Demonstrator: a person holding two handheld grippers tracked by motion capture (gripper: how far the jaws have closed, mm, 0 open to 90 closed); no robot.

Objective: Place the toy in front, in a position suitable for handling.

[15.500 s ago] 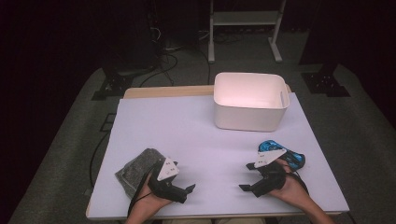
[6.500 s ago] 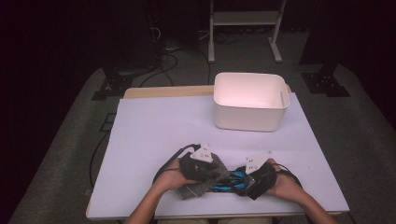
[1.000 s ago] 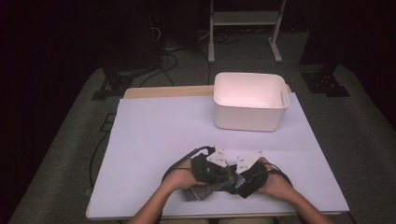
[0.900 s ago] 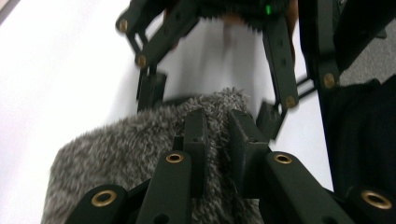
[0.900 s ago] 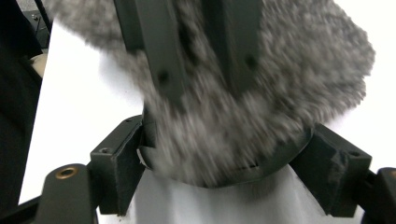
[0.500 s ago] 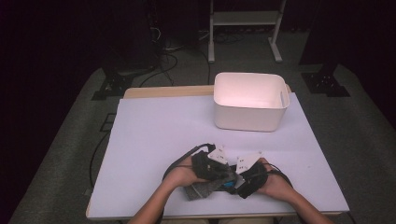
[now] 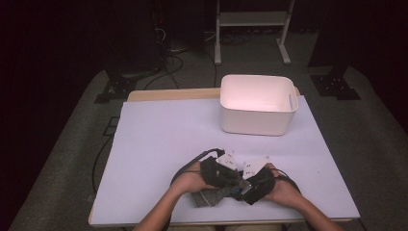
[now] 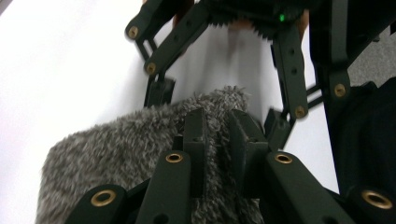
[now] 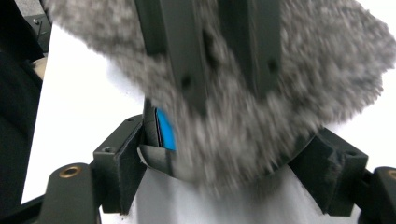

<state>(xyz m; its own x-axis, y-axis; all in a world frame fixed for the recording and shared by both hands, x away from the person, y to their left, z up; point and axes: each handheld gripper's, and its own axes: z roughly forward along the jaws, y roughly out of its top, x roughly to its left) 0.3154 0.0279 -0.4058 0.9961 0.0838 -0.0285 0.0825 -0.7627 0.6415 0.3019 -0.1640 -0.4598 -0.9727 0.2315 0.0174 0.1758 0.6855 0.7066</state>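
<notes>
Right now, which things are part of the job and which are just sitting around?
In the job:
- grey fuzzy cloth, pinched by the left gripper
- blue thing tucked under the cloth, inside the wide right gripper

Lying about:
- white bin at the far side of the table, untouched
- metal stand behind the table

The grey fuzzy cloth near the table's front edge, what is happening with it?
A person works it with two grippers. The left gripper is shut on the grey cloth. The right gripper stands wide around the cloth's other end, with something blue at one jaw. The white bin sits apart, farther back on the table.
</notes>
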